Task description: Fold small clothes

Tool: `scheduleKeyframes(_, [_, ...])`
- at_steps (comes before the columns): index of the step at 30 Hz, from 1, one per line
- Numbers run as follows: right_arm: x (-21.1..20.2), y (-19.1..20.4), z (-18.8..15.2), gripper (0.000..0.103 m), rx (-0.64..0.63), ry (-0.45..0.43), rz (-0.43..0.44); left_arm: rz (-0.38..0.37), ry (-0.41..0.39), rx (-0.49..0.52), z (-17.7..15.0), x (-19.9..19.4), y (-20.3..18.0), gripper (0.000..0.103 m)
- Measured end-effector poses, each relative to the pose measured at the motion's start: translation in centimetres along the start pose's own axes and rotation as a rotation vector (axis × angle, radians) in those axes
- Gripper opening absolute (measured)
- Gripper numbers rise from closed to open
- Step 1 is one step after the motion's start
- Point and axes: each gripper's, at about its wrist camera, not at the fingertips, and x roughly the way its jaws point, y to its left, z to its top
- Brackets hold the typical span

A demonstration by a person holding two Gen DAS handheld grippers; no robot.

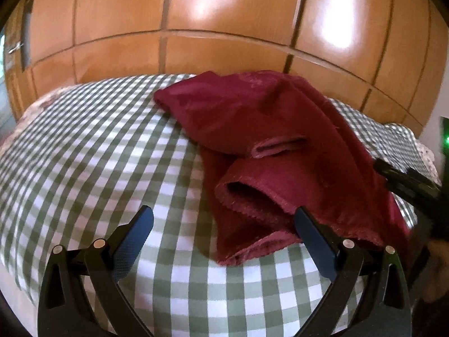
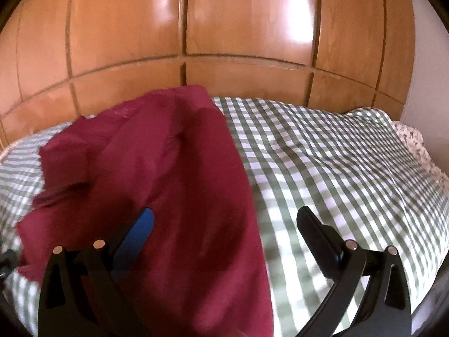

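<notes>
Both grippers hang wide open and empty: the left gripper (image 1: pixel 224 219) near a hem of the crumpled red garment (image 1: pixel 252 118), the right gripper (image 2: pixel 224 219) straddling its other edge. It lies bunched on the checked bedspread (image 1: pixel 84 154). Pinching now risks catching several layers, or the bedspread too, spoiling the fold.

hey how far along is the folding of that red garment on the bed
Barely started. The red garment lies rumpled on the checked bedcover, one sleeve opening gaping, no neat fold visible. Both the left gripper and right gripper are open, holding nothing. All the folding is left.
</notes>
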Motion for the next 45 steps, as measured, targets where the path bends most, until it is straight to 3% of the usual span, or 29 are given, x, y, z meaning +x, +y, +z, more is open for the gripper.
scheduleKeyframes(6, [5.5,0.0,-0.1,0.101,-0.030,0.212,-0.037,-0.099,-0.026,0.013,2.3,0.3,0.2,0.099])
scheduleKeyframes(11, [5.6,-0.5,-0.6,0.101,-0.016,0.216,-0.025,-0.087,-0.062,0.033,4.9,1.4,-0.1,0.099])
scheduleKeyframes(17, [5.6,-1.0,-0.9,0.101,0.015,0.230,0.005,-0.120,0.005,0.235,7.0,5.1,-3.0,0.098])
scheduleKeyframes(19, [5.8,-0.9,-0.9,0.101,0.026,0.230,0.016,-0.127,0.030,0.287,7.2,6.8,-3.6,0.087])
scheduleKeyframes(21, [5.8,-1.1,-1.0,0.101,0.033,0.230,0.024,-0.138,0.096,0.293,7.3,8.8,-3.6,0.055])
scheduleKeyframes(23, [5.9,-1.1,-1.1,0.101,0.037,0.230,0.029,-0.187,0.168,0.261,7.0,10.4,-3.0,0.032])
scheduleKeyframes(24, [6.0,-1.1,-1.1,0.101,0.039,0.230,0.031,-0.175,0.176,0.250,7.0,10.8,-2.8,0.025])
scheduleKeyframes(27, [6.1,-1.2,-1.1,0.101,0.046,0.230,0.038,-0.165,0.153,0.215,7.1,10.5,-1.8,0.005])
scheduleKeyframes(30, [6.1,-1.3,-1.1,0.101,0.051,0.228,0.043,-0.182,0.109,0.135,7.7,9.3,-0.3,0.004])
scheduleKeyframes(36, [6.1,-1.4,-1.1,0.101,0.051,0.229,0.043,-0.096,-0.043,0.017,9.9,5.7,4.6,0.004])
scheduleKeyframes(45, [6.1,-1.4,-1.1,0.101,0.051,0.229,0.044,0.155,-0.251,-0.204,14.3,-0.5,16.6,0.004])
